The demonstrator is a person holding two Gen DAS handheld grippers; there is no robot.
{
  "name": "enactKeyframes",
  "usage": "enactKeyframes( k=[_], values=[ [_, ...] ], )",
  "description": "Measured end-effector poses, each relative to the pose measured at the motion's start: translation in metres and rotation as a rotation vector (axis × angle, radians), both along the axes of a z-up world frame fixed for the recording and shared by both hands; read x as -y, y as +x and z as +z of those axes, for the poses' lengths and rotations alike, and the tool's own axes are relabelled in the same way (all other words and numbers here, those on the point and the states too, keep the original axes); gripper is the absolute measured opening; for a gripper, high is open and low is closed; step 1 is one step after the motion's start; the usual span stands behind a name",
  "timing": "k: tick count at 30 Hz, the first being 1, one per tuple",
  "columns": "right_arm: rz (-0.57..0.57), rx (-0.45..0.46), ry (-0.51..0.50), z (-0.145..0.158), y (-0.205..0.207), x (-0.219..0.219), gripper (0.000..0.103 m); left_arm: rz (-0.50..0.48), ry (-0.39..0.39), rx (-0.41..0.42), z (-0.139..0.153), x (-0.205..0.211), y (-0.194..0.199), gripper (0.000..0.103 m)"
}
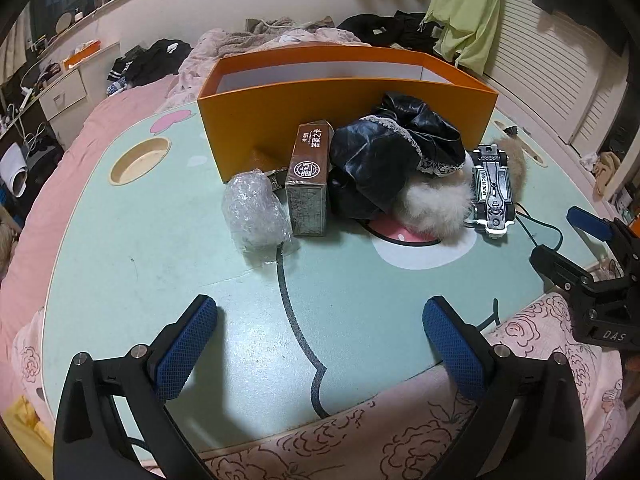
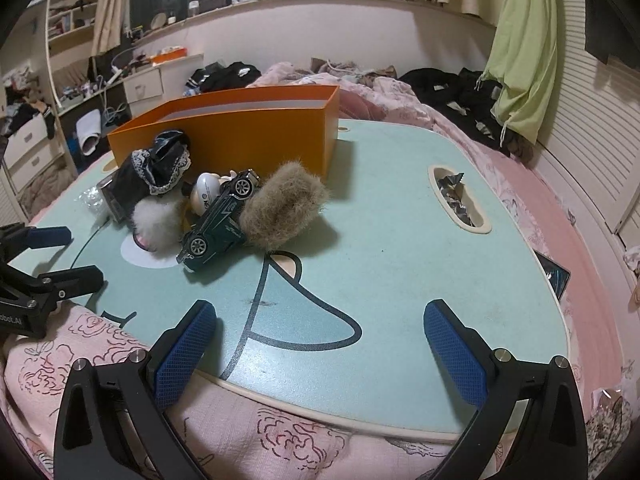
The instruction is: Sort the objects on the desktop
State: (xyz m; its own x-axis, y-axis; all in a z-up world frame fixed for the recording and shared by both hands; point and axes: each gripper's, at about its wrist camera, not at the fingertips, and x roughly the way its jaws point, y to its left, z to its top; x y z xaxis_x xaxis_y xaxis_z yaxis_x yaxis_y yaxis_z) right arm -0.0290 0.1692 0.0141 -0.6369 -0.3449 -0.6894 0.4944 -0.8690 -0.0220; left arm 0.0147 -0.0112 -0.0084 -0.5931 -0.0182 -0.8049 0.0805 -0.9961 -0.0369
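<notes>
Hiding behind the toy car (image 2: 218, 220), a white bottle (image 2: 208, 194).

Mint lap table (image 1: 160, 280) on pink bedding, bearing orange box (image 1: 320, 120), card box (image 1: 308, 184), toy car (image 2: 216, 224), fur pieces

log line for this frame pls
phase: pre-grasp | left gripper: open | right gripper: open | pile: before orange box | toy car: on its side

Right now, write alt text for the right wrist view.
Open right tongs hover over a mint table; ahead, a green toy car, tan fluffy pad and black cloth cluster before an orange box.
</notes>
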Motion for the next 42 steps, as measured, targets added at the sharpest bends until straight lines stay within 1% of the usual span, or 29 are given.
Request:
enactKeyframes(
  k=[19,21,25,27,29,30,32,36,40,42],
  values=[
    [0.0,-0.002,0.0,0.001,0.001,0.001,0.103,0.003,-0.001,-0.001,-0.001,-0.001,0.0,0.103],
    [0.0,-0.002,0.0,0.001,0.001,0.001,0.103,0.005,0.013,-0.008,0.002,0.002,0.002,0.102],
    [0.001,-0.003,0.0,0.001,0.001,0.001,0.103,0.016,0.07,-0.052,0.009,0.009,0.004,0.102],
    [0.001,-0.003,-0.002,0.002,0.002,0.002,0.103,0.015,0.085,-0.092,0.016,0.01,0.008,0.097],
    [0.001,-0.004,-0.001,0.002,0.002,0.002,0.103,0.01,0.098,-0.124,0.022,0.012,0.011,0.086],
    [0.001,-0.003,-0.001,0.002,0.002,0.002,0.103,0.01,0.101,-0.131,0.023,0.013,0.01,0.083],
    [0.001,-0.004,-0.001,0.002,0.002,0.002,0.103,0.012,0.108,-0.136,0.027,0.016,0.006,0.074],
    [0.001,-0.004,-0.002,0.002,0.002,0.003,0.103,0.054,0.096,-0.159,0.036,0.029,-0.008,0.066],
    [0.001,-0.004,-0.003,0.003,0.003,0.004,0.103,0.105,0.075,-0.161,0.038,0.047,-0.016,0.064],
    [0.001,-0.004,-0.003,0.003,0.003,0.004,0.103,0.12,0.087,-0.166,0.037,0.057,-0.014,0.061]
  ],
)
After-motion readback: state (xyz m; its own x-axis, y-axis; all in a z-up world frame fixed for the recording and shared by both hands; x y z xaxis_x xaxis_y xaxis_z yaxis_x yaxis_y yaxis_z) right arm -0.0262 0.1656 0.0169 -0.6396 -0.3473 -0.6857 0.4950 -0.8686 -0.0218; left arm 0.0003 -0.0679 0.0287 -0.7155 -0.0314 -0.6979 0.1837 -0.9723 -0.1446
